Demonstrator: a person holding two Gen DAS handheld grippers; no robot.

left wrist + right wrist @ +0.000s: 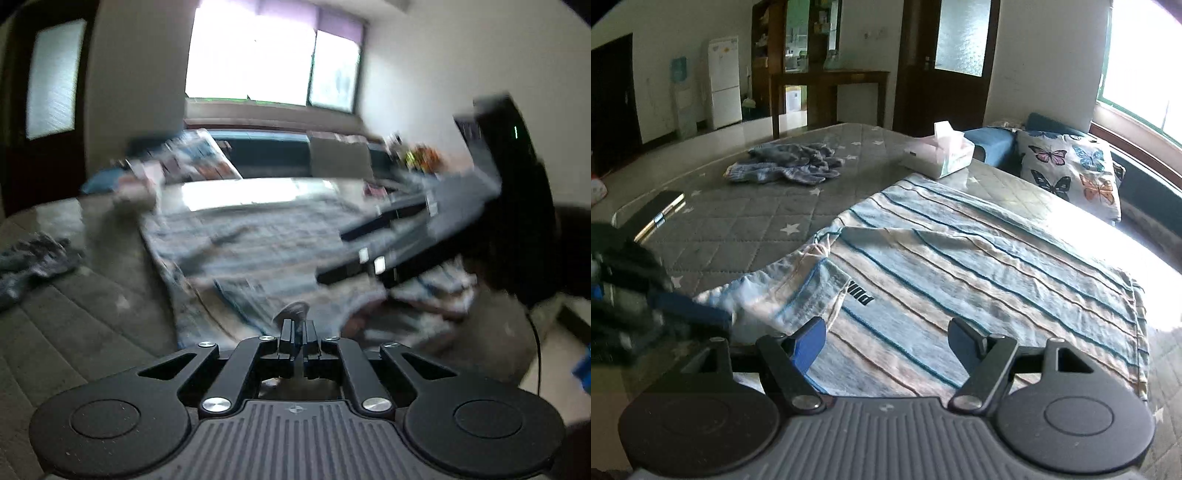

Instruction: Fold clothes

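Bed: grey quilted star-print mattress cover (746, 236) carries everything.
Shirt: blue, white and tan striped T-shirt (979, 254) lies spread flat across the bed, one sleeve folded over near the printed logo.
Pillow: butterfly-print cushion (1071, 166) at the far edge.
Heap: crumpled blue-grey garment (786, 164) well apart from the shirt.
Box: white tissue box (938, 155) just beyond the shirt.
Right gripper (886, 332): low over the shirt's near hem, fingers spread wide, empty.
Left gripper (298, 332): fingers closed, pinching a fold of the striped shirt; view blurred.
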